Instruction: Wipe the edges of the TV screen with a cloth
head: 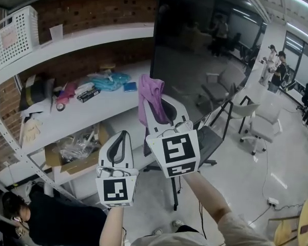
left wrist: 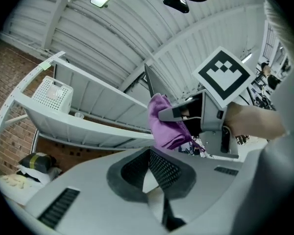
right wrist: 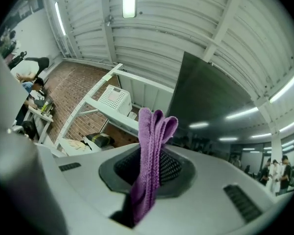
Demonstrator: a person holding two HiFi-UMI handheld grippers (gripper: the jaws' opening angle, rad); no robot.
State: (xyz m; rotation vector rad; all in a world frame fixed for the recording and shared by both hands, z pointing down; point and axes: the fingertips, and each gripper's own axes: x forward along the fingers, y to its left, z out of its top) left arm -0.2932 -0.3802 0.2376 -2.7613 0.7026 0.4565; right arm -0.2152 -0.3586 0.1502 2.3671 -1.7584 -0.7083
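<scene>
Right gripper (head: 163, 105) jaws clenched on purple cloth (head: 146, 94), beside TV screen (head: 205, 29) left edge, left gripper (head: 124, 135) jaws closed, empty

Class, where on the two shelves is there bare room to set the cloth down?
Upper shelf: bare from the cup to the TV. Lower shelf: bare front strip; crowded behind, around the teal bag and black box.

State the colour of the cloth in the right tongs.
Purple; the folded purple cloth shows best in the right gripper view.
</scene>
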